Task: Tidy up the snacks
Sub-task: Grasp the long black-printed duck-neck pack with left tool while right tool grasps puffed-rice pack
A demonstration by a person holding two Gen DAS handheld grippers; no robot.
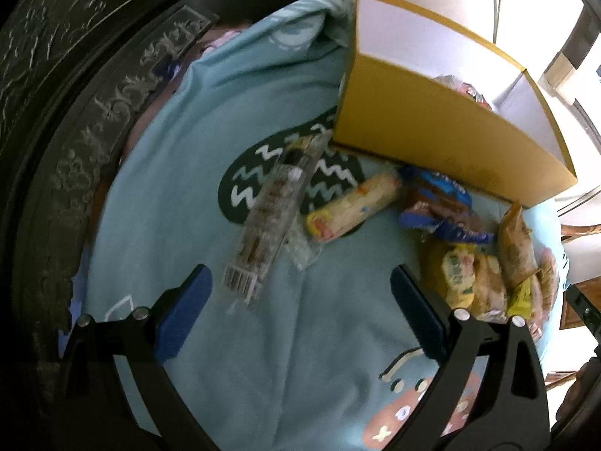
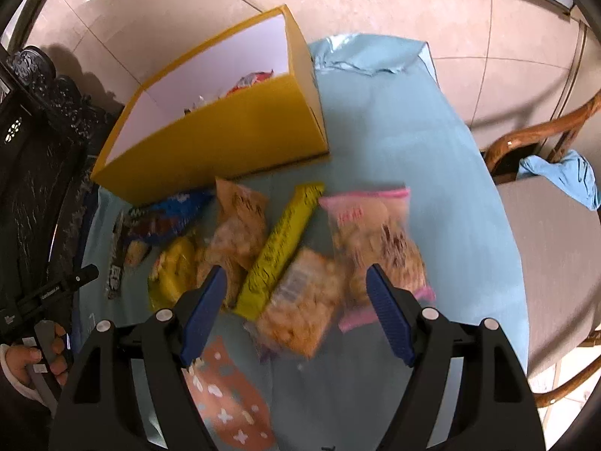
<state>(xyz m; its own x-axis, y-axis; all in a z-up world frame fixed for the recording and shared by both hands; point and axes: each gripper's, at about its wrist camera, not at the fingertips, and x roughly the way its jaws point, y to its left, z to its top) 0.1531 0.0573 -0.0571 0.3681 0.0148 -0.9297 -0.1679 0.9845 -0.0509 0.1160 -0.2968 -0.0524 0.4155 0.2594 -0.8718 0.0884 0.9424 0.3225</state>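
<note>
- Yellow cardboard box (image 2: 225,139) is serving as the landmark: it is standing open-topped on the light blue cloth (image 2: 413,150), and a few wrappers are already showing inside against its white lining, so you are most likely using it as the collecting bin.
- You are leaving the remaining snacks loose on the cloth just in front of the box's long yellow wall, which is keeping every carry short.
- You are holding the right gripper (image 2: 296,300) with its blue pads apart and nothing between them; it is hanging above the orange-patterned cracker pack (image 2: 300,312), which is lying farthest from the box of the front group.
- Beside that pack, nearer the box, the yellow bar (image 2: 281,248) is lying on a slant, and the pink-edged bag (image 2: 375,240) is resting off to the side away from the box's open corner.
- You are keeping the left gripper (image 1: 300,293) spread as well, empty, pointing steeply down at bare cloth short of the box.
- Between the left gripper and the box's near corner, the clear plastic sleeve (image 1: 270,218) is lying lengthwise, touching the cream-coloured roll (image 1: 353,206); the blue-wrapped pack (image 1: 439,203) is sitting almost against the box wall.
- Judgement: both tools are standing wide because each is lining up on a pick, not carrying.
- Motion blur is softening the labels; you cannot read brands here.
</note>
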